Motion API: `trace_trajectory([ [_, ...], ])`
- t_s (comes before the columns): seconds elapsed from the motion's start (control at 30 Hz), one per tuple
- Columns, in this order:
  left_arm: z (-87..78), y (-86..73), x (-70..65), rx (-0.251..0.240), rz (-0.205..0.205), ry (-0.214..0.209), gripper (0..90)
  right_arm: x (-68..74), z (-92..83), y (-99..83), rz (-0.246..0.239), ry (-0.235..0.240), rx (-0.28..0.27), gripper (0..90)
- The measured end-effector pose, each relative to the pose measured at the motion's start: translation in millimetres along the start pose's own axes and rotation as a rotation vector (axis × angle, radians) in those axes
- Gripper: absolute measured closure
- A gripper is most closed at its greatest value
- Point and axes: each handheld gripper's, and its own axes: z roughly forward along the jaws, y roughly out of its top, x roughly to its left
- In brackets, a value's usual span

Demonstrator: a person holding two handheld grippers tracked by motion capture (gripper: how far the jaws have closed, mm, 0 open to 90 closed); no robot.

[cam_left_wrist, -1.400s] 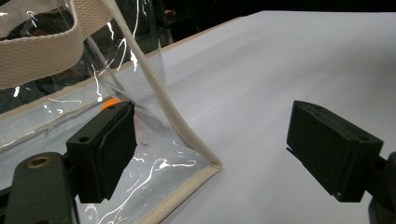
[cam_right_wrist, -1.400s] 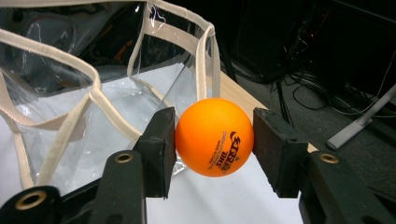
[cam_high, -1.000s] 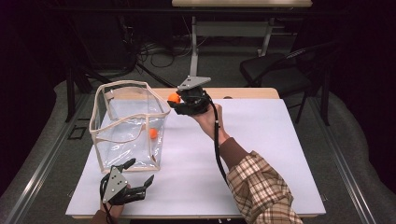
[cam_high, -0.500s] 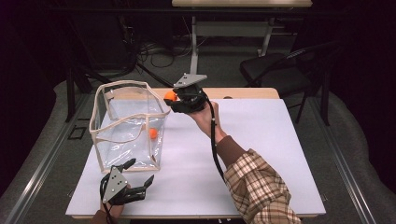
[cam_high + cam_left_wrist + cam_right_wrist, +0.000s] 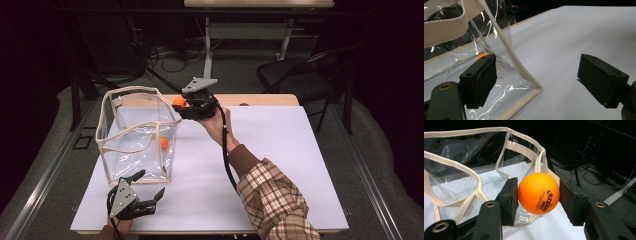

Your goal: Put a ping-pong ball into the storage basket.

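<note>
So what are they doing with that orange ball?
A person is putting balls into a clear bag on the table. The right gripper pinches an orange ball at the bag's rim, not yet dropped in. Another ball already lies inside. The left gripper rests open by the bag's near corner.

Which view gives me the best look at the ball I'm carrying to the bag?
The right gripper view: the orange ball sits large and sharp, clamped between the right gripper pads, its print readable. The high view shows it as a small orange spot at the clear bag's rim.
</note>
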Motion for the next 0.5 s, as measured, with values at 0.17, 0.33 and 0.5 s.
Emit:
trace_trajectory([
  [0.17,0.3,-0.2,-0.2,-0.002,-0.001,0.001,15.8,1.1,3.2,1.0,-0.001,0.002,-0.001,50.6],
  [0.33,0.2,-0.1,-0.1,-0.001,0.0,0.0,15.8,2.3,5.8,3.4,-0.004,0.002,0.001,50.6],
  [0.5,0.3,0.0,-0.2,-0.001,0.001,-0.001,15.8,3.7,8.2,6.6,-0.01,0.005,-0.001,50.6],
])
